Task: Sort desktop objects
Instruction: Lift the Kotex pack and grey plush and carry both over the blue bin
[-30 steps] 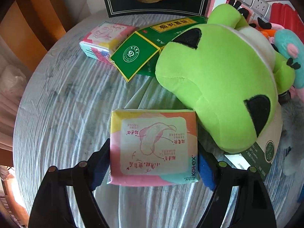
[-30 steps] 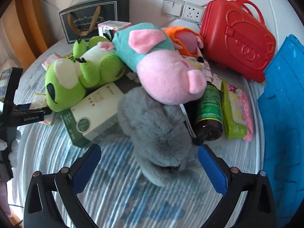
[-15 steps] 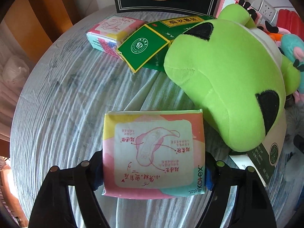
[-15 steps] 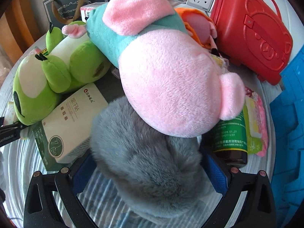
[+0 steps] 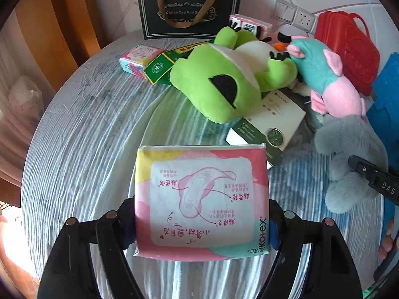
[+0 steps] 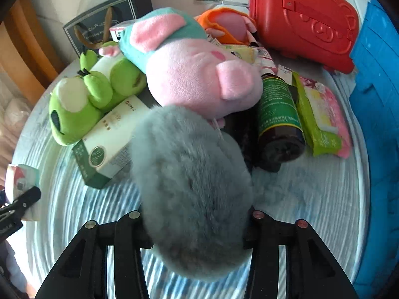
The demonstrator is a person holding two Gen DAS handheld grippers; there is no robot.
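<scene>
My left gripper (image 5: 200, 221) is shut on a pink Kotex pad pack (image 5: 202, 199) and holds it above the striped tablecloth (image 5: 87, 137). My right gripper (image 6: 195, 229) is shut on a grey plush toy (image 6: 192, 179), which fills the space between its fingers; it also shows in the left wrist view (image 5: 349, 154). A green frog plush (image 5: 224, 82) lies at the table's middle, on a white and green box (image 5: 269, 122). A pink and teal pig plush (image 6: 194, 72) lies behind the grey one.
A second pad pack (image 5: 139, 59) and a green box (image 5: 162, 67) lie far left. A dark gift bag (image 5: 189, 12) stands at the back wall. A red case (image 6: 304, 17), a brown bottle (image 6: 276, 114), a green wipes pack (image 6: 321, 117) and blue panels (image 6: 376, 99) lie to the right.
My left gripper has lifted the pad pack and drawn back from the frog. My right gripper has moved onto the grey plush and closed on it.
</scene>
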